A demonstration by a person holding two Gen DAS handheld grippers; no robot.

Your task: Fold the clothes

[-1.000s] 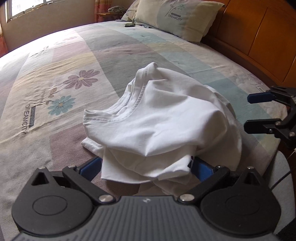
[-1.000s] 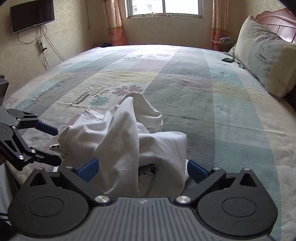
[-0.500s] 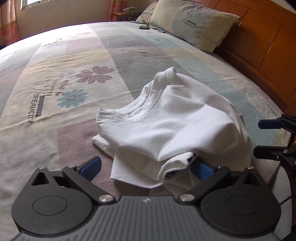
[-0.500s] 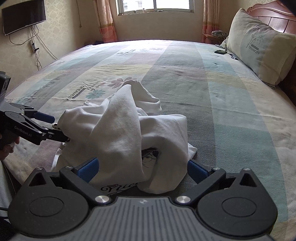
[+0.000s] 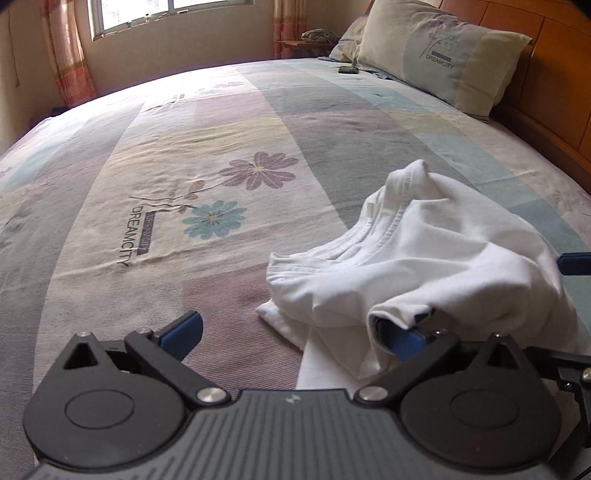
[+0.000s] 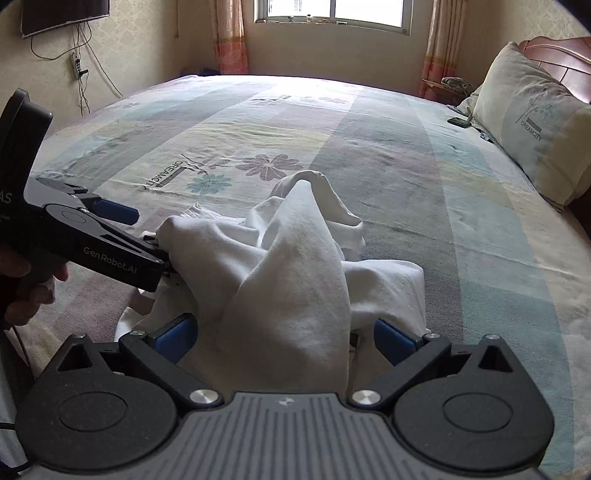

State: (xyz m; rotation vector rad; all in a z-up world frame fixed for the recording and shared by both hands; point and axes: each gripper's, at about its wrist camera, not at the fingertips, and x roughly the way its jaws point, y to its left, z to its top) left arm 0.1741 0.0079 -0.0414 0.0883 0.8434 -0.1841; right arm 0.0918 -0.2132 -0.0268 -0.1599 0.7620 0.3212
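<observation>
A crumpled white T-shirt [image 5: 424,258] lies in a heap on the flowered bedspread [image 5: 221,147], near the bed's front edge. My left gripper [image 5: 291,334] is open wide, with its right finger [image 5: 402,338] tucked inside a fold of the shirt. The right wrist view shows the left gripper [image 6: 149,240] side-on, one finger buried in the cloth and a hand [image 6: 22,288] holding it. My right gripper [image 6: 284,336] is open too, and a raised ridge of the shirt [image 6: 295,277] stands between its fingers. Its blue pad [image 5: 576,264] shows at the right edge of the left wrist view.
A pillow [image 5: 443,55] leans on the wooden headboard [image 5: 554,74] at the far right. A small dark object [image 5: 349,69] lies beside it. A TV [image 6: 62,14] hangs on the left wall. Bare bedspread stretches beyond the shirt toward the window [image 6: 332,11].
My left gripper has shifted left and its right finger has slid inside a shirt fold. Both grippers have closed in on the heap, and more cloth stands between the right fingers.
</observation>
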